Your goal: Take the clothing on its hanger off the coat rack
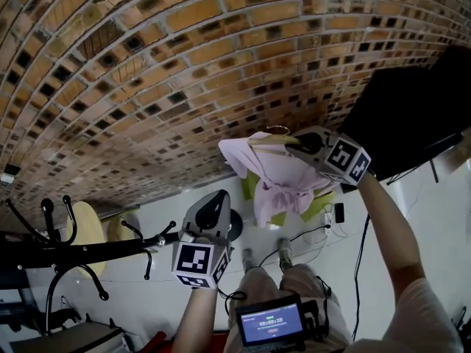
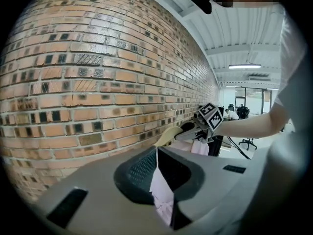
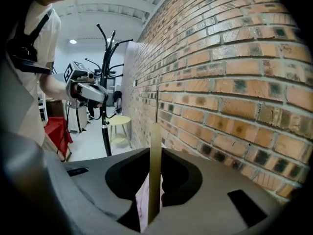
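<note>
1. We clamp the right tongs [image 3: 154, 182] on the stiff hanger [image 3: 155, 146] and pinch the soft, light shirt [image 1: 276, 179] in the left tongs [image 2: 157, 180].
2. The shirt hangs well apart from the coat rack [image 1: 88, 250].

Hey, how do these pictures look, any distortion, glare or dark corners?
Head view: sharp and evenly lit, but the brick wall bulges. Left gripper view: fisheye with black corners, and the ceiling light is blown white. Right gripper view: the same black corners and bent brick wall, and the hanger up close is slightly soft.
</note>
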`<state>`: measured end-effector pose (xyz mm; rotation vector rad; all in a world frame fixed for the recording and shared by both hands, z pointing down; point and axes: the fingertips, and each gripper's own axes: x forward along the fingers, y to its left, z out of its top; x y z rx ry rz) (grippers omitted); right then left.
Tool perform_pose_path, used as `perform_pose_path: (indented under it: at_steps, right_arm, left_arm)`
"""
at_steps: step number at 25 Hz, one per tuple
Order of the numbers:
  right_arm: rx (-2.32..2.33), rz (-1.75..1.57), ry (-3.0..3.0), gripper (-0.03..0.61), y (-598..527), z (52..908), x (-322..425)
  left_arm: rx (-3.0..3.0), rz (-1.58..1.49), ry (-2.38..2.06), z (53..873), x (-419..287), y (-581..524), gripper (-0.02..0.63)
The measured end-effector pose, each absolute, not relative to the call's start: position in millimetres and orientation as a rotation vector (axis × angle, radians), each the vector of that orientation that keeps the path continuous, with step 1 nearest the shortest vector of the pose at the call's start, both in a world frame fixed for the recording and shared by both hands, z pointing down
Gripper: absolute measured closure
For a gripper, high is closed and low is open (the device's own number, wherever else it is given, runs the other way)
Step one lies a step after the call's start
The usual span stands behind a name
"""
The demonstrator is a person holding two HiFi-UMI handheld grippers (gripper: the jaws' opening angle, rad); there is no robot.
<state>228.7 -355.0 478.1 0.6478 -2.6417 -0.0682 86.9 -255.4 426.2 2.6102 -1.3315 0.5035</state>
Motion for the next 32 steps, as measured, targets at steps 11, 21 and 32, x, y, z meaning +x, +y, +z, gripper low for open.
perform_pose_path:
  at_steps: [11, 21, 32]
  right_arm:
    - [0.659, 0.014, -2.622, 0.537, -370.2, 535.8, 241.7]
    - [0.691, 0.059, -2.616, 0.537, -383.6, 566.6, 241.6]
    - [0.716, 0.106, -2.592, 0.537, -398.7, 620.8, 247.8]
  left_arm:
    - [2.613, 0.552, -1.292, 456.2, 106.6, -274.4, 0.592]
    - [2.58, 0.56, -1.261, 482.9, 113.9, -282.8, 0.592]
    - [2.585, 0.564, -1.251, 515.3, 125.9, -296.9, 0.592]
